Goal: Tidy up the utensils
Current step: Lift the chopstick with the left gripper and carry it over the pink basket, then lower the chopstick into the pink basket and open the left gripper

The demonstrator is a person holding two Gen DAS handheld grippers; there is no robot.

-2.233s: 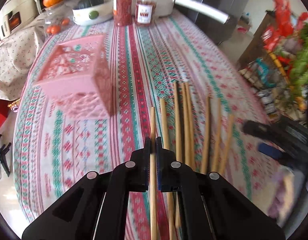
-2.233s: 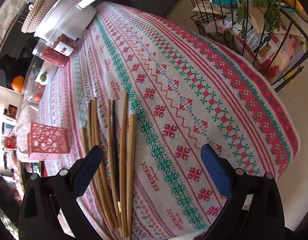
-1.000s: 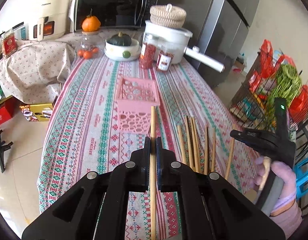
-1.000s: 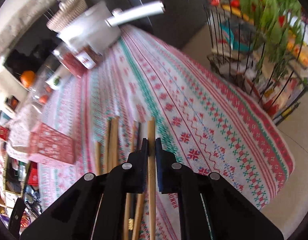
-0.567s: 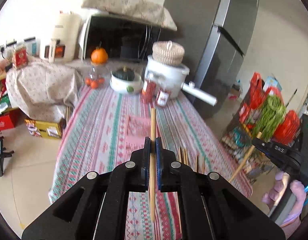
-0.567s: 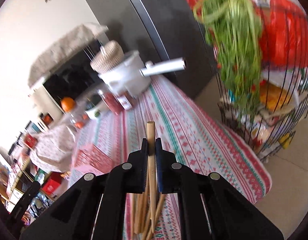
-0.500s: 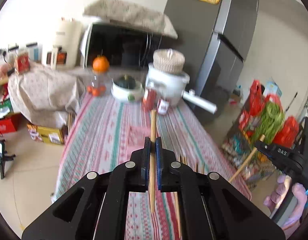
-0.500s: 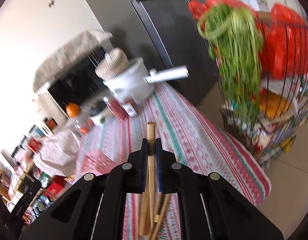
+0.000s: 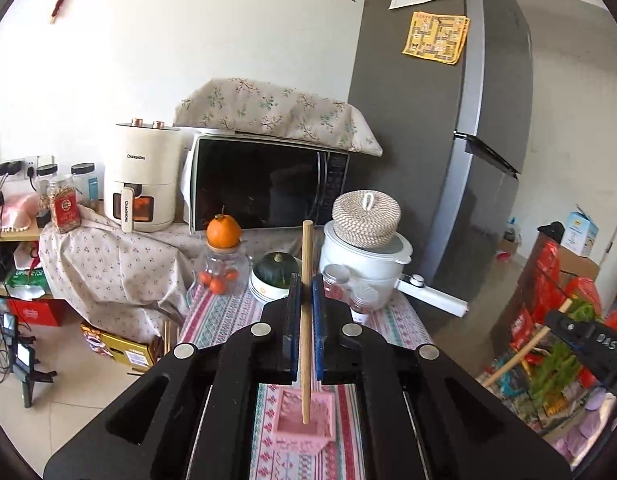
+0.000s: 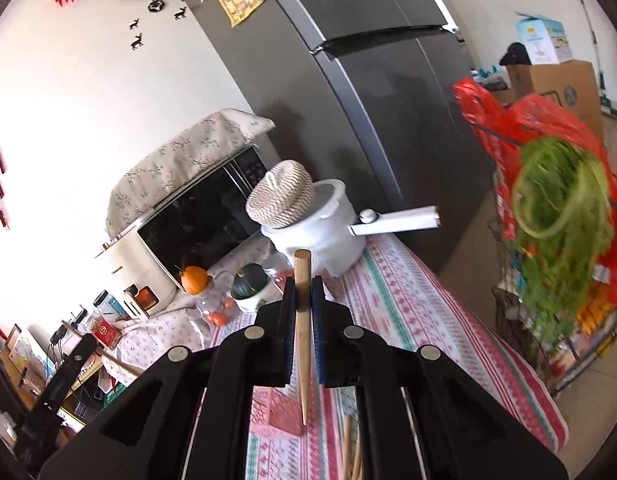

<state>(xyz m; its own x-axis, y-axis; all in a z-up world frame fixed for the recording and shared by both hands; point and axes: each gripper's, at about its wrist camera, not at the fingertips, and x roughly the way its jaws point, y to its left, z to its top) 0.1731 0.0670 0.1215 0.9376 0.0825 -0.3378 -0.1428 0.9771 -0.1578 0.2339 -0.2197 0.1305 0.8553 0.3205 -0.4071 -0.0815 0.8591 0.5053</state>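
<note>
My left gripper (image 9: 304, 280) is shut on a wooden chopstick (image 9: 306, 248) that stands nearly upright between its pads. Its lower tip hangs high above the pink basket (image 9: 304, 420) on the patterned tablecloth (image 9: 224, 312). At the right edge of the left wrist view, the right gripper (image 9: 564, 322) carries its own slanted chopstick (image 9: 520, 358). In the right wrist view, my right gripper (image 10: 303, 284) is shut on that tapered chopstick (image 10: 302, 268), thin end down. The pink basket (image 10: 274, 408) lies below it, with loose chopsticks (image 10: 350, 456) on the cloth nearby.
At the table's far end stand a white pot (image 9: 366, 256) with a woven lid, small jars (image 9: 362, 298), a bowl holding a green squash (image 9: 276, 270) and an orange on a jar (image 9: 223, 232). Behind are a microwave (image 9: 264, 188) and a grey fridge (image 9: 448, 140). A wire rack with greens (image 10: 560, 216) stands right of the table.
Both grippers have risen well above the table with their chopsticks and tipped upward. The wall, microwave and fridge now fill the views, and the basket has dropped low in frame.
</note>
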